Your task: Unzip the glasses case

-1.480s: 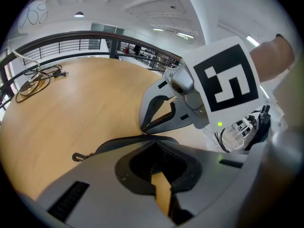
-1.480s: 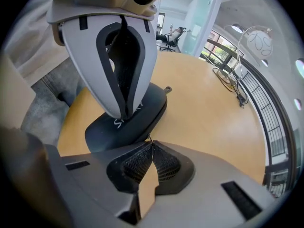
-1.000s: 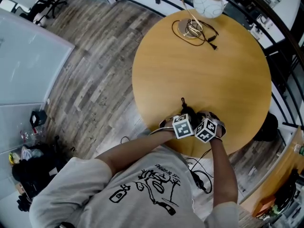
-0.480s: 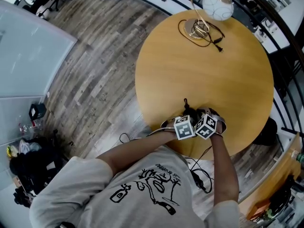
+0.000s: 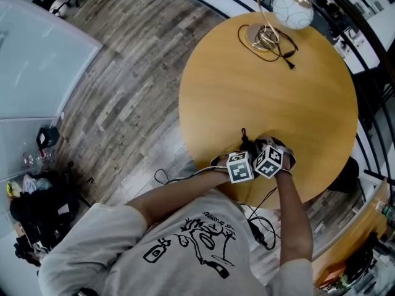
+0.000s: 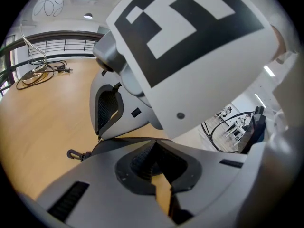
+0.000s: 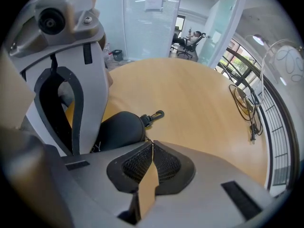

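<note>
A round wooden table (image 5: 278, 73) stands on grey plank floor (image 5: 123, 91). At its near edge lies the black glasses case (image 7: 118, 127), its snap hook (image 7: 154, 116) pointing to the far side. The left gripper (image 6: 154, 146) has its jaws pinched together on the case's edge. From the right, the right gripper (image 7: 152, 144) is likewise closed, nipping a thin tab at the case's end. A globe lamp (image 5: 293, 8) and black cable (image 5: 281, 45) sit at the far edge. The lettering on the person's grey shirt (image 5: 185, 245) is too small to read.
</note>
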`<action>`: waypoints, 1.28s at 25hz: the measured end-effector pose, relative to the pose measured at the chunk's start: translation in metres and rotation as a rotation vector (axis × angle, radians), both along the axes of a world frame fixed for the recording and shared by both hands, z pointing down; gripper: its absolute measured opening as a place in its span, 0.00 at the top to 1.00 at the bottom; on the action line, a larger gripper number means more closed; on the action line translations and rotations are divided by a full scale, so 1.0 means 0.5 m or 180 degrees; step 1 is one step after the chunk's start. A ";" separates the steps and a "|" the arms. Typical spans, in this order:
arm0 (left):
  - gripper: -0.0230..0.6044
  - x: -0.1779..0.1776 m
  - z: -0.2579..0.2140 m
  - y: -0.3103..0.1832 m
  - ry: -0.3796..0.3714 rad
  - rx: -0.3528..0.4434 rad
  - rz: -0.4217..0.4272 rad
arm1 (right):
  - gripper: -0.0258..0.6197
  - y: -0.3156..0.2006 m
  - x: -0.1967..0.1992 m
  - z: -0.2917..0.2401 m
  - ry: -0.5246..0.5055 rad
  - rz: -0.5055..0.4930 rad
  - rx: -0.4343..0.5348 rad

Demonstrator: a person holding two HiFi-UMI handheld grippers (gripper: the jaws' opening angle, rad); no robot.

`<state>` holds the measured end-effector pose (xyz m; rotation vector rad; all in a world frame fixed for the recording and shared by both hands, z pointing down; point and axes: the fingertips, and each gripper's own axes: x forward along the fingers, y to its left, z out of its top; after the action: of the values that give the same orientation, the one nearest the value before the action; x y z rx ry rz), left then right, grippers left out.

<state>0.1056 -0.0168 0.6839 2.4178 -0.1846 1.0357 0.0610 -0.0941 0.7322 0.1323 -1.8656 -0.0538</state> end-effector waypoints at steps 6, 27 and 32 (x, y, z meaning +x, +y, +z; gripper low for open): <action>0.95 -0.002 -0.001 -0.001 0.0083 -0.0046 -0.0066 | 0.93 -0.025 -0.056 -0.025 -0.0107 -0.0090 0.0045; 0.95 -0.081 -0.113 -0.037 0.0419 0.0291 -0.0417 | 0.93 0.031 0.049 -0.237 -0.1602 0.2316 0.0231; 0.95 -0.096 -0.254 -0.047 0.0979 0.0506 -0.0723 | 0.93 0.061 0.059 -0.386 -0.2341 0.2904 0.0456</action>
<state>0.0577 -0.0402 0.5569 2.5869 -0.4362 0.5597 0.0904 -0.0637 0.5394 1.2180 -2.3401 0.5573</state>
